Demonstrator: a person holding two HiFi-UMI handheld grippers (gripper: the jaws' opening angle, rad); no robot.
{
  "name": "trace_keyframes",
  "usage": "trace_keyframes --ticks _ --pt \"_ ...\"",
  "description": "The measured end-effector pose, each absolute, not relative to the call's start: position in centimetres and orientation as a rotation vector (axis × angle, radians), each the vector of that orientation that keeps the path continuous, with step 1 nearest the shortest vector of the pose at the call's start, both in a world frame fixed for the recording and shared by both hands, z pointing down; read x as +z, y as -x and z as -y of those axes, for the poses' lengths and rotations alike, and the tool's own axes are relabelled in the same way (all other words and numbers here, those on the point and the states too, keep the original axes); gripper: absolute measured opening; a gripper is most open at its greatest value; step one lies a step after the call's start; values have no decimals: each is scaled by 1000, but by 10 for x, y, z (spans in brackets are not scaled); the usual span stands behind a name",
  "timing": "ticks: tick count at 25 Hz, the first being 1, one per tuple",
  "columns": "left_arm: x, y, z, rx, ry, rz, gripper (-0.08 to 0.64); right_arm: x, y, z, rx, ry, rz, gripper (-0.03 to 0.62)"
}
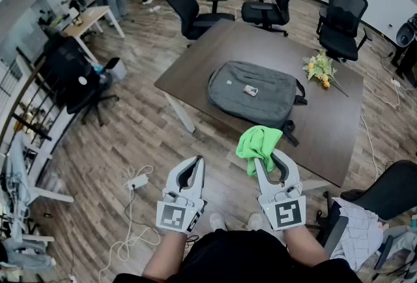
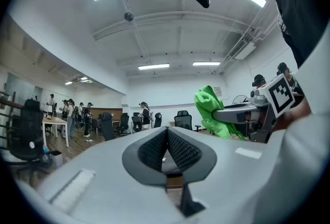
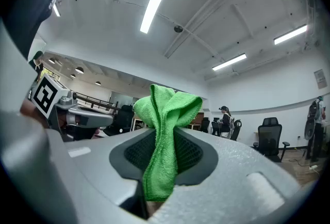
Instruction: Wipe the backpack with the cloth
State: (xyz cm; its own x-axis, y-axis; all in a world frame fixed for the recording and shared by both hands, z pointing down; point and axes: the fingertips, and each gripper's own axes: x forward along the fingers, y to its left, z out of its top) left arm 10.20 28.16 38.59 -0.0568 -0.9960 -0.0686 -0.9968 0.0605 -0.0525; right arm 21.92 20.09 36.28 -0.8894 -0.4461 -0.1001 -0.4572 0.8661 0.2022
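A grey backpack (image 1: pixel 254 91) lies flat on the dark brown table (image 1: pixel 215 53), ahead of me. My right gripper (image 1: pixel 262 158) is shut on a bright green cloth (image 1: pixel 258 142), which bunches above the jaws just short of the table's near edge. In the right gripper view the cloth (image 3: pixel 166 130) hangs pinched between the pads. My left gripper (image 1: pixel 194 162) is shut with nothing in it, held over the floor left of the right one. The left gripper view shows its jaws (image 2: pixel 166 146) pressed together, with the cloth (image 2: pixel 212 110) and right gripper off to the right.
A bunch of yellow flowers (image 1: pixel 320 69) lies on the table's far right. Black office chairs (image 1: pixel 189 4) ring the table, one (image 1: pixel 391 193) by my right side. A power strip with cable (image 1: pixel 135 182) lies on the wood floor to the left. People stand at desks far off.
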Motion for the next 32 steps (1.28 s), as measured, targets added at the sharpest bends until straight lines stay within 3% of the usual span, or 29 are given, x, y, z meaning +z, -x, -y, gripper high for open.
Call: trace_keyframes --ticks 14,32 --pt "386 -119 -278 28 2091 -2224 18 358 -235 -199 299 705 -2964 99" --pt "413 -5 -299 63 2162 -2219 18 400 -128 -213 139 795 -3074 103"
